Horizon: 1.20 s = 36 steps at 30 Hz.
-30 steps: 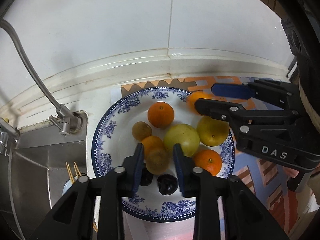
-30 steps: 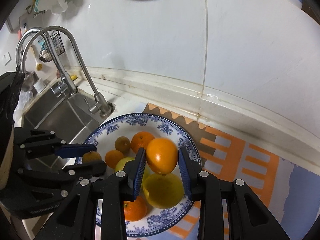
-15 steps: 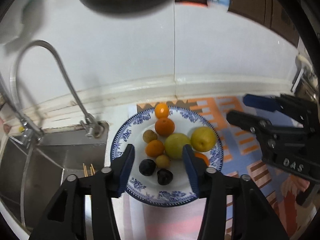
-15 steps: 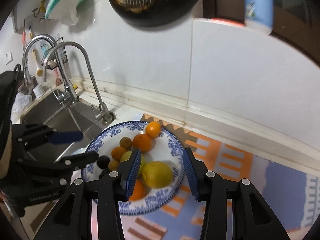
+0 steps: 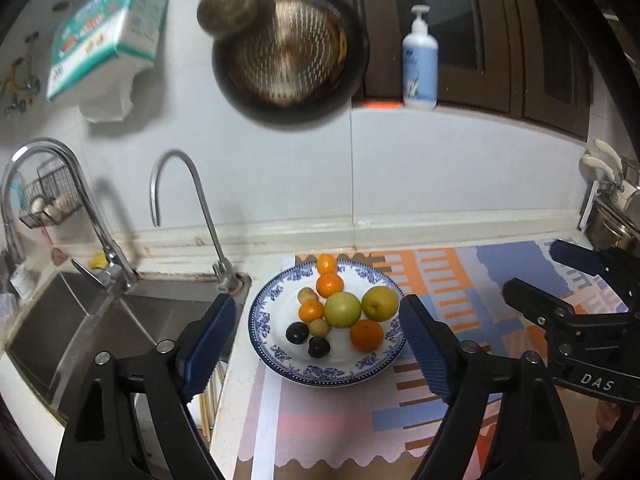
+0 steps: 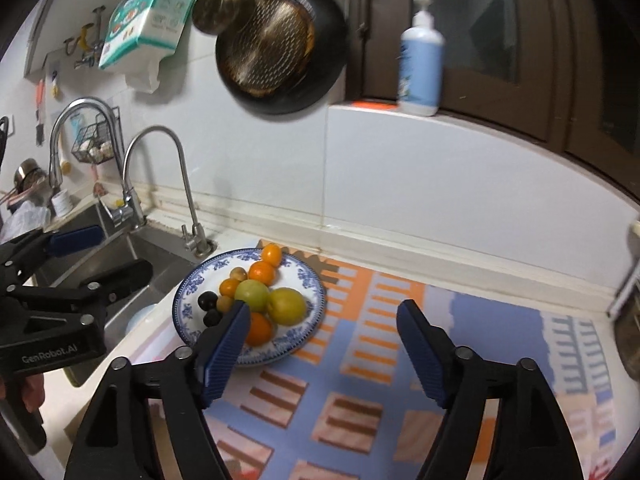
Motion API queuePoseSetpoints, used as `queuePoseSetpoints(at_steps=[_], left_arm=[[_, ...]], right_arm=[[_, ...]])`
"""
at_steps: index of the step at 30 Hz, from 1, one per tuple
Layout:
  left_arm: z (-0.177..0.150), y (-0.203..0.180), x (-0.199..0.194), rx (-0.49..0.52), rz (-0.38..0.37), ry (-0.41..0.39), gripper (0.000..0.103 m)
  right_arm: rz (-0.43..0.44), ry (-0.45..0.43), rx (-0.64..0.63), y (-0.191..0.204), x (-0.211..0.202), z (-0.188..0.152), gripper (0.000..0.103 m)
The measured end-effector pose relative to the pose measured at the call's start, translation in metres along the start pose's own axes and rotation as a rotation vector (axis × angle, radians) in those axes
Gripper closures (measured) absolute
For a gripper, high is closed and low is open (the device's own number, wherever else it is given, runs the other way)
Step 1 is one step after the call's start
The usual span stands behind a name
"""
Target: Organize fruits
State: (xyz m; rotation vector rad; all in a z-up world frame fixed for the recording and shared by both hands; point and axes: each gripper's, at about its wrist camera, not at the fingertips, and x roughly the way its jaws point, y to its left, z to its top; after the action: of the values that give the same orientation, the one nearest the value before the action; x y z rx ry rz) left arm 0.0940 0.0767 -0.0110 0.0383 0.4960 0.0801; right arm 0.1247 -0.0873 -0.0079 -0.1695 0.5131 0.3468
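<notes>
A patterned mat in orange, blue and pink is spread over the counter beside a steel sink, and a blue-and-white plate is set on the mat's left part, close to the sink's edge. All the fruit in view is gathered on that plate: two large yellow-green fruits are lodged side by side in the middle, a big orange is placed just in front of them, smaller oranges are lined up toward the far rim, two small brownish fruits are tucked to the left, and two dark plums are laid nearest the front. No fruit is seen loose on the mat or counter. The left gripper is held above and short of the plate, its jaws spreading with nothing between them; the right gripper is held over the bare mat to the plate's right, its jaws likewise spreading and empty. The collecting is judged essentially done; at most, a neater arrangement on the plate could be left.
</notes>
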Motion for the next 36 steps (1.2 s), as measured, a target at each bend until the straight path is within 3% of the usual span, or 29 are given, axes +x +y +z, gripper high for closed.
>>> queuePoseSetpoints(at_steps=[5, 10, 18, 36], left_arm=[[-0.003, -0.009, -0.031, 0.013, 0.014, -0.057, 0.008], [-0.007, -0.016, -0.055, 0.019, -0.005, -0.08, 0.007], [-0.017, -0.023, -0.087, 0.025, -0.037, -0.113, 0.003], [-0.039, -0.03, -0.121, 0.032, -0.068, -0.109, 0.0]], right_arm=[[-0.062, -0.047, 0.027, -0.006, -0.038, -0.008, 0.018], [-0.119, -0.084, 0.064, -0.011, -0.071, -0.015, 0.013], [-0.17, -0.115, 0.108, -0.009, -0.116, -0.029, 0.012], [-0.21, -0.126, 0.139, -0.002, -0.16, -0.058, 0.012]])
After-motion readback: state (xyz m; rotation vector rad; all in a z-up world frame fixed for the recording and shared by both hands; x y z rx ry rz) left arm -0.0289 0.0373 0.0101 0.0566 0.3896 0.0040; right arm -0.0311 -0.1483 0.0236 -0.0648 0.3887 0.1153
